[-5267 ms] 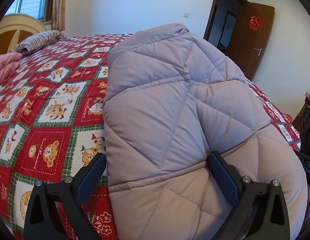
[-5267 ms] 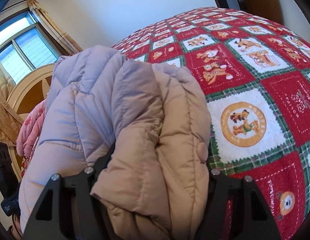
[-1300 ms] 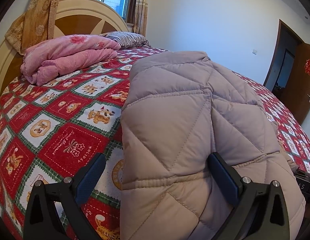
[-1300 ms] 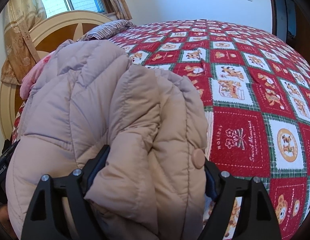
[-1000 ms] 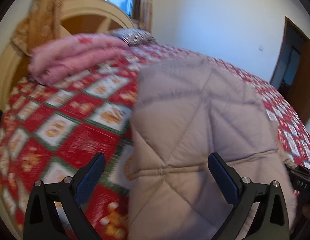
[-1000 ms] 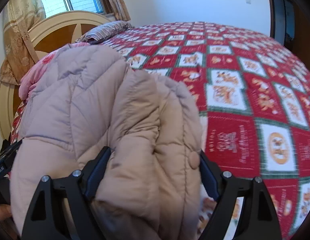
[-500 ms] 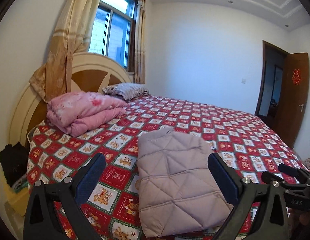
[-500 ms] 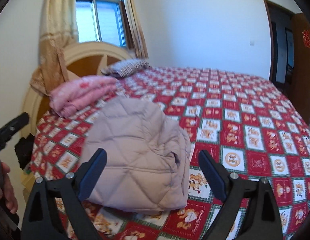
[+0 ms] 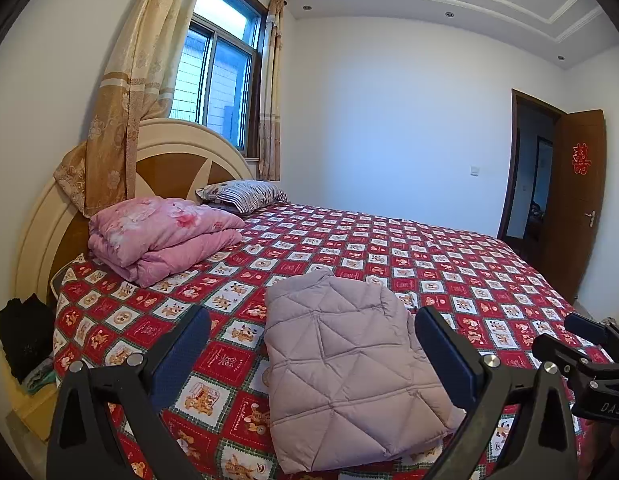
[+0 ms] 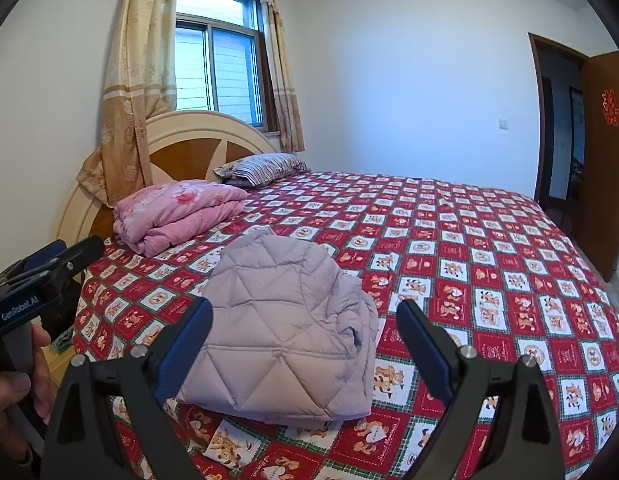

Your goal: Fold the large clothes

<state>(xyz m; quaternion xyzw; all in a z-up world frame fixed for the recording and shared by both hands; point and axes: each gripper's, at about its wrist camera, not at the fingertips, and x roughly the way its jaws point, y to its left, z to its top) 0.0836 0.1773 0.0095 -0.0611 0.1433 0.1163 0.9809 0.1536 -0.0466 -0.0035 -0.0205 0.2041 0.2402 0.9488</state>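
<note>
A quilted lilac-grey puffer jacket (image 9: 341,364) lies folded in a compact bundle on the red bear-patterned bedspread (image 9: 429,264), close to the near edge. In the right wrist view the jacket (image 10: 281,320) shows its bunched folded side on the right. My left gripper (image 9: 312,320) hangs open, back from and above the jacket, with nothing between its pads. My right gripper (image 10: 304,308) is likewise open and empty, clear of the cloth. Each gripper appears at the edge of the other's view: the right gripper (image 9: 589,356), and the left gripper (image 10: 41,276) held by a hand (image 10: 17,380).
A folded pink quilt (image 9: 161,236) and a striped pillow (image 9: 245,194) lie by the curved headboard (image 9: 181,160). Dark clothing (image 9: 25,336) sits on a low stand left of the bed. A brown door (image 9: 573,200) stands open at the far right.
A second ago both grippers were down at the jacket with its bulk between the jaws. Both have since pulled back and risen, leaving it on the bed. The last half second shows little movement.
</note>
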